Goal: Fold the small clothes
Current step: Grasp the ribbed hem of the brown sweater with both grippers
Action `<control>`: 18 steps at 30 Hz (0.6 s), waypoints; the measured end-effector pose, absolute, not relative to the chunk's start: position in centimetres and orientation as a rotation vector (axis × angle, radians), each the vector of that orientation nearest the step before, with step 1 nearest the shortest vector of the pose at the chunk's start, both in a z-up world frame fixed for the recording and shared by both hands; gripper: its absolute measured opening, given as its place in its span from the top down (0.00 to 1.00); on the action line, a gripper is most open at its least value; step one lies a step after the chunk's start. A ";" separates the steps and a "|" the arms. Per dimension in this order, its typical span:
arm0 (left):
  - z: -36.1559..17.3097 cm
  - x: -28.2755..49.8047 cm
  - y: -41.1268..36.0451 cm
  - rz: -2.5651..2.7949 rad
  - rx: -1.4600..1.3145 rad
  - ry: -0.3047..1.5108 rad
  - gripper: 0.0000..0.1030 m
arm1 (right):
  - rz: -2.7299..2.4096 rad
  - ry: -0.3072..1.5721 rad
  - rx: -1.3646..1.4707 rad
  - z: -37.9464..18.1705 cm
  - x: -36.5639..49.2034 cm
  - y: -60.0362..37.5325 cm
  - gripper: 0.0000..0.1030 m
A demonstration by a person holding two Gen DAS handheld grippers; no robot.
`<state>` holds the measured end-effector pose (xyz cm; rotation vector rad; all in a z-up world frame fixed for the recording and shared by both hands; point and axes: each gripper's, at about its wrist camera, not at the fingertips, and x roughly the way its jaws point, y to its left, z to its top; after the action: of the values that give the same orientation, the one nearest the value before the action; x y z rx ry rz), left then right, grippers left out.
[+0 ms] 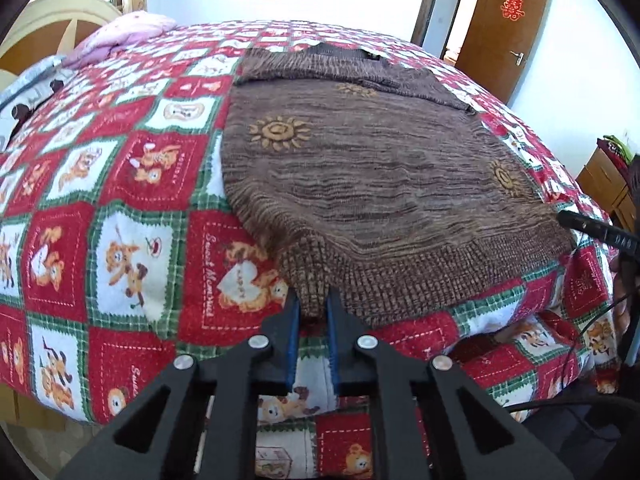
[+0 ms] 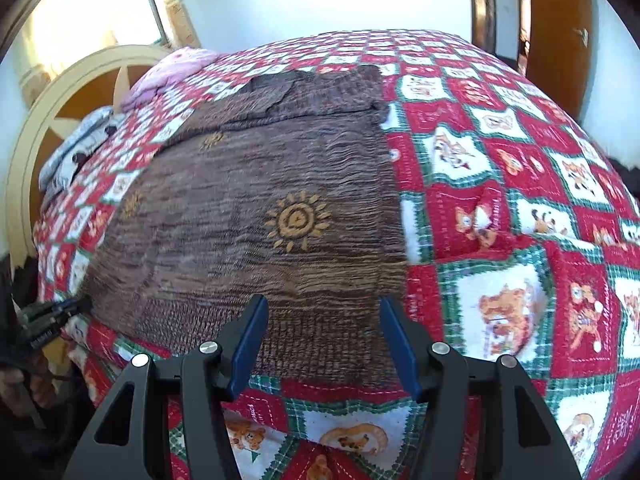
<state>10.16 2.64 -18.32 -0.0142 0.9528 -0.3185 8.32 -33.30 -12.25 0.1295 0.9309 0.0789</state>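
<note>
A brown knitted sweater point(image 1: 372, 168) with orange sun motifs lies flat on the bed, sleeves folded across its far end. My left gripper point(image 1: 314, 300) is shut on the sweater's near left hem corner. My right gripper point(image 2: 324, 312) is open, its blue-padded fingers spread over the sweater's point(image 2: 260, 216) near right hem, not touching it as far as I can tell. The right gripper's tip point(image 1: 576, 222) shows at the right edge of the left wrist view. The left gripper point(image 2: 80, 305) shows at the left of the right wrist view.
The bed is covered by a red, white and green checked blanket point(image 1: 120, 216) with bear pictures. A pink pillow point(image 1: 120, 36) and cream headboard point(image 2: 80, 92) are at the far left. A brown door point(image 1: 508, 28) and wooden cabinet point(image 1: 604, 184) stand to the right.
</note>
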 end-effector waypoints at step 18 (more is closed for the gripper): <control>-19.3 11.0 3.2 -0.325 -0.062 0.943 0.88 | 0.073 1.024 0.096 -13.5 7.2 -33.5 0.67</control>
<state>11.05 3.17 -19.26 -0.0615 0.9429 -0.3251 7.22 -33.51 -13.51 0.0963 1.0237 0.0729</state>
